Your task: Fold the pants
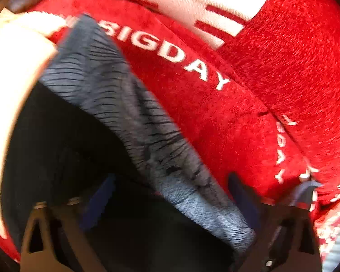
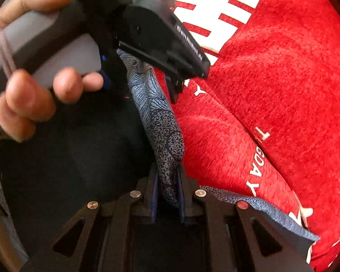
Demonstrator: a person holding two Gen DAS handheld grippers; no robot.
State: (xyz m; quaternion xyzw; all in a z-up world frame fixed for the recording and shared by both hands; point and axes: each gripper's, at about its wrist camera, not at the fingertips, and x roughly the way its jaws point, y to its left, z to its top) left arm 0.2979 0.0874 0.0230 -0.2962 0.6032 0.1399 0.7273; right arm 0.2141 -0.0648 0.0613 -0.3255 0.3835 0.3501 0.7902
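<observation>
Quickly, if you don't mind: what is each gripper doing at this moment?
Left gripper: open, with the patterned pants lying between its fingers.
Right gripper: shut on the pants' rolled blue-grey edge.

Bright warm light, fisheye-dark corners, left view seemingly motion-blurred.

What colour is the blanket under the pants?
Red with white lettering, clearest in the right wrist view.
</observation>
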